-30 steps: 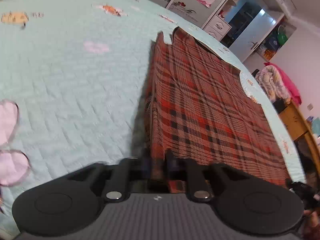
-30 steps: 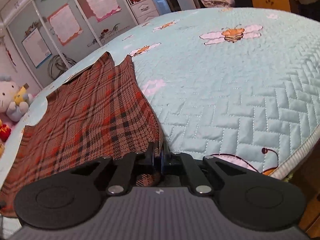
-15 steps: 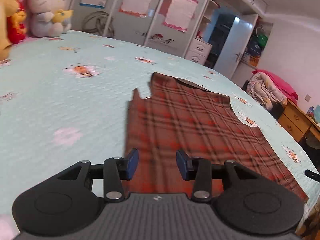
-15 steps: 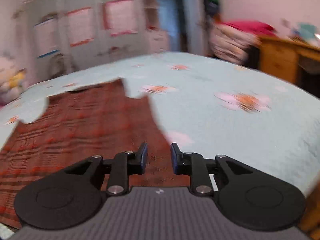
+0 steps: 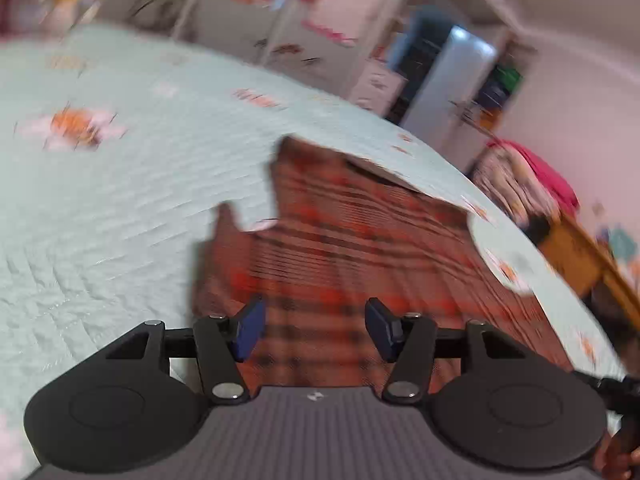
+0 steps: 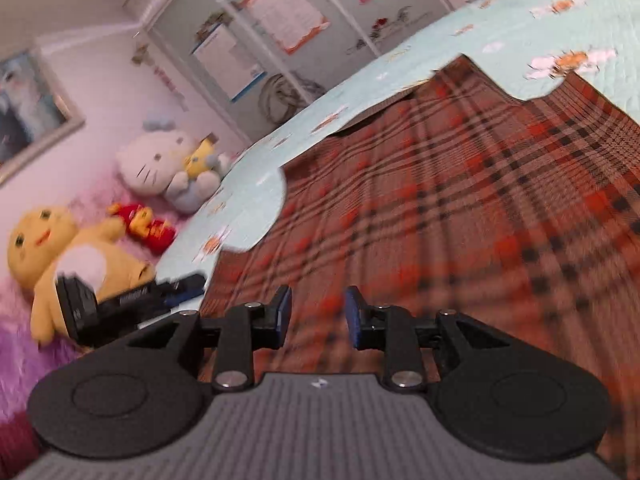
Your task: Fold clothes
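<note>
plush toys [image 6: 160, 168] sit at far left of the right wrist view on pink bedding: a yellow one, a small red one, a white cat one. left hand-held gripper [image 6: 132, 300] shows just below them as a dark blurred shape near the garment's edge. in its own view the left hand-held gripper [image 5: 315, 330] has jaws spread, nothing between the blue pads [image 5: 250, 328], hovering over the near end of the plaid garment [image 5: 360, 248]. plaid garment lies flat on the pale green quilted bed [image 5: 120, 200], red and dark checks, armhole cutouts on both sides, neckline at the far end. right hand-held gripper [image 6: 315, 318] also spread and empty, above the plaid garment [image 6: 460, 200]. left view is motion blurred. wardrobe [image 5: 300, 40] and wooden desk [image 5: 580, 252] behind the bed.
</note>
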Motion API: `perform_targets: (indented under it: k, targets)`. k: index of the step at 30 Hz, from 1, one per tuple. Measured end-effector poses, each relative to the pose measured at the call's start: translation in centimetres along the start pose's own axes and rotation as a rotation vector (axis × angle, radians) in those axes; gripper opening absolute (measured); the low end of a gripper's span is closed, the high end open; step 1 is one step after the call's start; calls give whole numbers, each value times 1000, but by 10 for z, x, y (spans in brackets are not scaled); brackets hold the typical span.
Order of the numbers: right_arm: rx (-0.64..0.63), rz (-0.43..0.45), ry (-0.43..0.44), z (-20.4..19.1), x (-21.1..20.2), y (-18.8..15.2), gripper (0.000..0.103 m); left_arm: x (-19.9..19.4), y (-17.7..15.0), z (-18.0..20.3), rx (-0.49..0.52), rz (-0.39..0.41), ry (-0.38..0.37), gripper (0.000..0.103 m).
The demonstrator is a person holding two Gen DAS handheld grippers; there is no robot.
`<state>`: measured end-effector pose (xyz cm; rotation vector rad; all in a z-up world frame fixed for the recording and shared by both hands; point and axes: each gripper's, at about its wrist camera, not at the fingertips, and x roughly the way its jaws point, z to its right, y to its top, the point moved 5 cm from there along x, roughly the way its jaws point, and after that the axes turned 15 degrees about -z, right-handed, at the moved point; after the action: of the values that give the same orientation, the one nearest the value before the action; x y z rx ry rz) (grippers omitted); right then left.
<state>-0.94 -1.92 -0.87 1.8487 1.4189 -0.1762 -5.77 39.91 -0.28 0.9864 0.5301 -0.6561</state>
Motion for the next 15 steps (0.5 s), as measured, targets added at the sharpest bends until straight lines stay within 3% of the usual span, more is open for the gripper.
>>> perform_targets:
  k: [2,4,6,8,11,15]
  targets:
    - [120,3,5,45,12,30,36,12,8,-24,-69,9,-4,56]
    - [213,81,-43,93,13,62,33,16,11,-40,-110,40,-40,50]
    - [315,163,-4,140,6,90,0,16,13,-48,-141,60,-52,38]
    - [421,286,-17,176,-10,109,0,18,15,-55,-178,76,-62,28]
    - [438,432,-102,191,-27,113,0,20,17,-68,-250,82,-55,6]
    - [429,478,-181,186,-31,107,3,20,25,-77,-315,88,-65,6]
